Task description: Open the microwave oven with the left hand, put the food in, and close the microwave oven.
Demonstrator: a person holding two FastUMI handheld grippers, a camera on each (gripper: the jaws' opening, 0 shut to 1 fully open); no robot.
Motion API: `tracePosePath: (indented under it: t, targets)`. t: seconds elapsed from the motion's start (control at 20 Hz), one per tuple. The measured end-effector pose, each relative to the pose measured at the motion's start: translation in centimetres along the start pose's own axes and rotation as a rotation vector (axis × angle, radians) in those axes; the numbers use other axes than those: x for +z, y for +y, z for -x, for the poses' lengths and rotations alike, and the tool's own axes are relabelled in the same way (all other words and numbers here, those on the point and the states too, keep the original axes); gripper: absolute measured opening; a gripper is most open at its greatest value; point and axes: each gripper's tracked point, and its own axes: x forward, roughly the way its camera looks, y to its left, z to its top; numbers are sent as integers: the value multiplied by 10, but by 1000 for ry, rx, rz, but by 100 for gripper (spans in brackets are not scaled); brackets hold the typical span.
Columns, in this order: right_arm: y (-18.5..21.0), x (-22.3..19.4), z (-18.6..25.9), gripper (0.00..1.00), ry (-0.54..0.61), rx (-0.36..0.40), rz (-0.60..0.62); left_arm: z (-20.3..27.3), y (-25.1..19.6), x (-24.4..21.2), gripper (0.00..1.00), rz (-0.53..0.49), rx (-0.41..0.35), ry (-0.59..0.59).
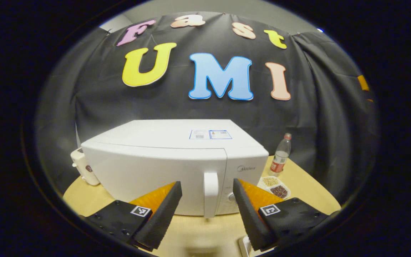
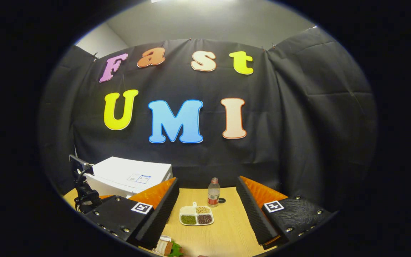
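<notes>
One microwave oven [image 1: 162, 160], white, door shut, with one handle [image 1: 211, 192] on its front. One bottle [image 2: 213, 192] standing on the table [image 2: 227, 232]. One divided dish [image 2: 196, 215] with three compartments, each holding a different fill: I count one green, one pale, one dark. One small white appliance [image 1: 84, 167] beside the microwave oven on its far side. One small green-and-orange item [image 2: 168, 247] at the table's near edge; I can't tell what it is. One table under all of it.
</notes>
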Motion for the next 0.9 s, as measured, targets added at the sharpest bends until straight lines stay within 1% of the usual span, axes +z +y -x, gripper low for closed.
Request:
tracePosePath:
  t: [0.05, 0.1, 0.15, 0.25, 0.35, 0.4, 0.45, 0.5, 0.55, 0.6, 0.65, 0.7, 0.75, 0.8, 0.85, 0.9]
  targets:
    - [-2, -1, 0, 97, 4, -6, 2, -7, 2, -8, 95, -2, -1, 19]
    - [-4, -4, -2, 98, 9, -10, 5, -14, 3, -14, 92, -4, 0, 32]
    - [-5, -7, -2, 98, 17, -13, 9, -21, 5, -21, 91, -11, 10, 45]
    - [-6, -11, -4, 97, 32, -16, 10, -28, 3, -26, 73, 2, -7, 59]
    - [-5, -13, -6, 97, 43, -17, 6, -28, -11, -28, 52, -18, -53, 59]
    - [-4, -15, -7, 97, 46, -16, 4, -27, -12, -29, 42, -56, -40, 51]
    - [-3, -14, -7, 98, 46, -16, 4, -28, -10, -29, 35, -85, -32, 41]
    - [-2, -14, -7, 98, 46, -15, 4, -28, -9, -28, 33, -94, -20, 40]
    - [0, -13, -7, 97, 44, -14, 4, -30, -8, -30, 34, -82, -10, 40]
    - [2, -13, -6, 97, 43, -12, 5, -28, -9, -29, 29, -56, -5, 40]
    - [4, -13, -5, 97, 42, -11, 7, -26, -8, -29, 31, -40, -3, 39]
    - [4, -14, -4, 98, 44, -10, 9, -29, -9, -30, 21, -34, -5, 37]
    - [5, -15, -3, 97, 47, -9, 9, -28, -9, -30, 19, -29, -17, 40]
    - [6, -17, -2, 97, 50, -8, 8, -26, -9, -29, 12, -22, -28, 45]
    - [6, -18, 0, 98, 52, -7, 7, -26, -10, -30, 11, -16, -38, 52]
    - [7, -20, 1, 98, 54, -7, 6, -29, -10, -32, 7, -12, -41, 58]
